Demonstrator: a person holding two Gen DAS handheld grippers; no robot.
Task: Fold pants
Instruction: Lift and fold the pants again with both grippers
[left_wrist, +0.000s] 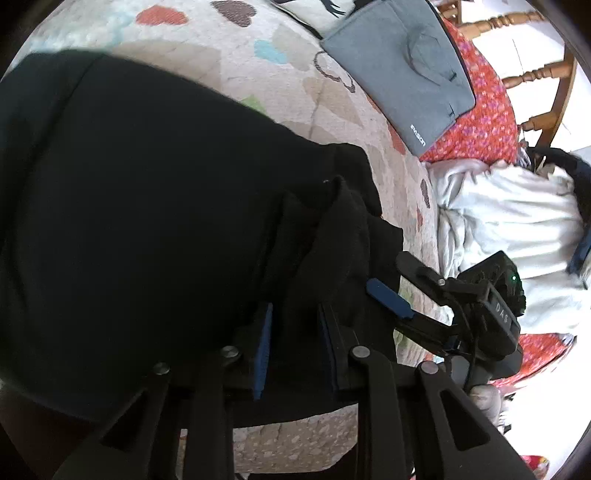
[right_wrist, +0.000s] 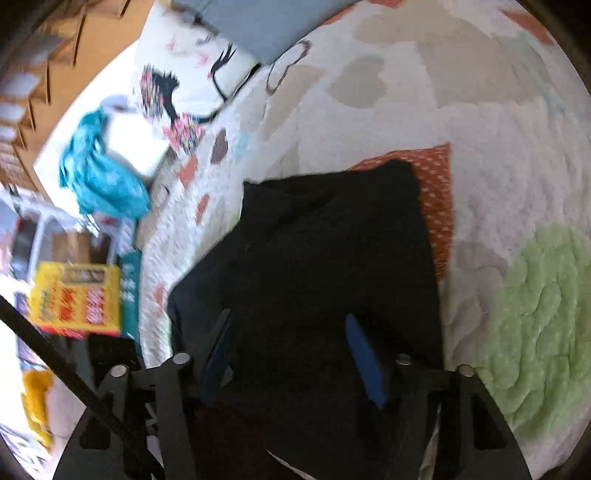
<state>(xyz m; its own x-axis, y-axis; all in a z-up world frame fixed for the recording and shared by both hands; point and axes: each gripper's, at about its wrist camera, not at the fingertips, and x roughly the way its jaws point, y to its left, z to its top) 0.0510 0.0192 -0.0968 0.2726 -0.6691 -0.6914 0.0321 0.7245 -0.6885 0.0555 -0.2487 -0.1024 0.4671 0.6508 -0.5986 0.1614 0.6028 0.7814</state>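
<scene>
The black pants (left_wrist: 129, 221) lay bunched on the heart-patterned quilt (left_wrist: 266, 74), the left gripper (left_wrist: 295, 347) clamped on a fold and the right gripper (right_wrist: 291, 354) gripping fabric between its jaws

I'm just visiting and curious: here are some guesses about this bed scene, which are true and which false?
1. The pants are black. True.
2. The left hand-held gripper has black cloth between its fingers. True.
3. The grey bag lies on top of the pants. False: it lies apart from them, farther up the quilt.
4. The quilt is plain white. False: it bears coloured hearts.
5. The right hand-held gripper is far from the pants. False: black cloth sits between its fingers, though blur hides the grip.
</scene>
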